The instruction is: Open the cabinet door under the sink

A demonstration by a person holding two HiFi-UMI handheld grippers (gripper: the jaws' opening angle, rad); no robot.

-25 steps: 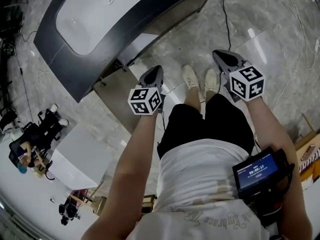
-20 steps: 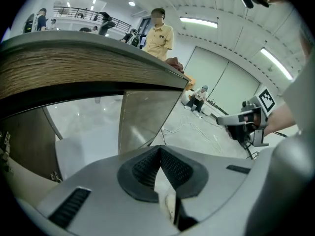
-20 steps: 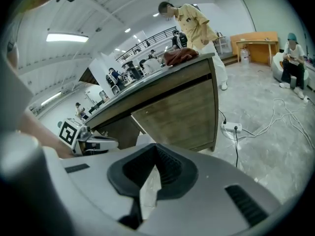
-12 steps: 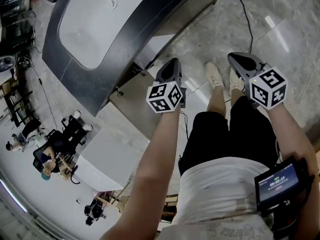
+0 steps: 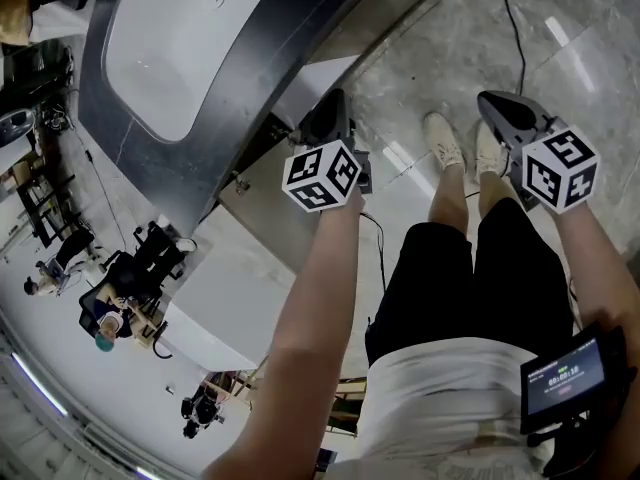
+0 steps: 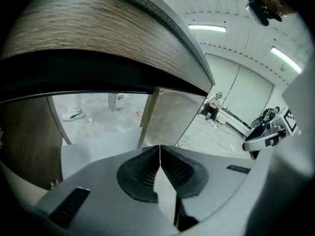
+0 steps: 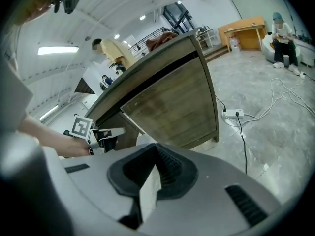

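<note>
hooking the free edge of the cabinet door point(image 7: 172, 107) under the sink counter point(image 5: 130, 158) looks the sound way, then swinging it wide. the left gripper point(image 6: 160, 149), jaws shut and empty, sits near that edge, below the counter's front edge. the right gripper point(image 7: 156, 149), likewise closed on nothing, hangs well apart.

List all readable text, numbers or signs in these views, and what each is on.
Small screen, head view lower right: a row of digits, too small to read.
Marker cubes on the left gripper and right gripper: black-and-white square patterns, no words.
Nothing else legible.
</note>
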